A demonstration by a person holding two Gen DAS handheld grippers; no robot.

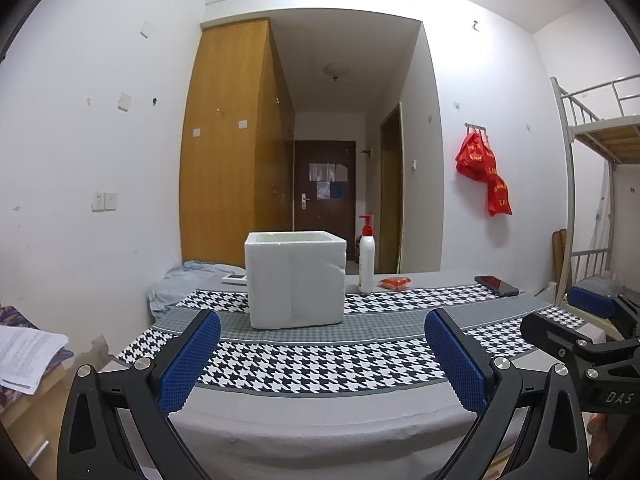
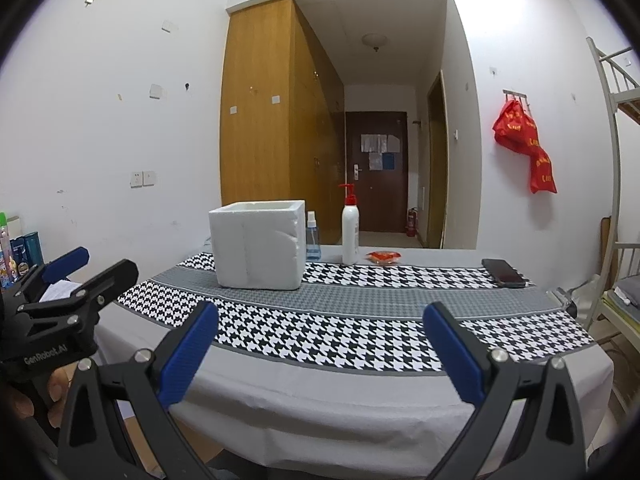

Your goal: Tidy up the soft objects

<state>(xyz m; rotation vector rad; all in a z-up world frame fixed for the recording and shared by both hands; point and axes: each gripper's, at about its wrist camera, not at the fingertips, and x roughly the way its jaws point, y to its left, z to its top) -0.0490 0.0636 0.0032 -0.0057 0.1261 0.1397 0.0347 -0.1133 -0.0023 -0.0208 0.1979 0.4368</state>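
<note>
White foam box (image 1: 295,280) sits mid-frame, beyond both grippers.
I see left gripper (image 1: 322,356) and right gripper (image 2: 320,354) spread wide, empty, box centred above them.

Right gripper (image 2: 320,320) gapes over the table (image 2: 320,392); foam box (image 2: 258,248) beyond.

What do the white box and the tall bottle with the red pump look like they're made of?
The white box looks like expanded polystyrene foam: matte, thick-walled, with dented, crumbly edges. The pump bottle seems to be smooth, slightly glossy white plastic with a red plastic pump, though its surface is too small to judge finely.
</note>
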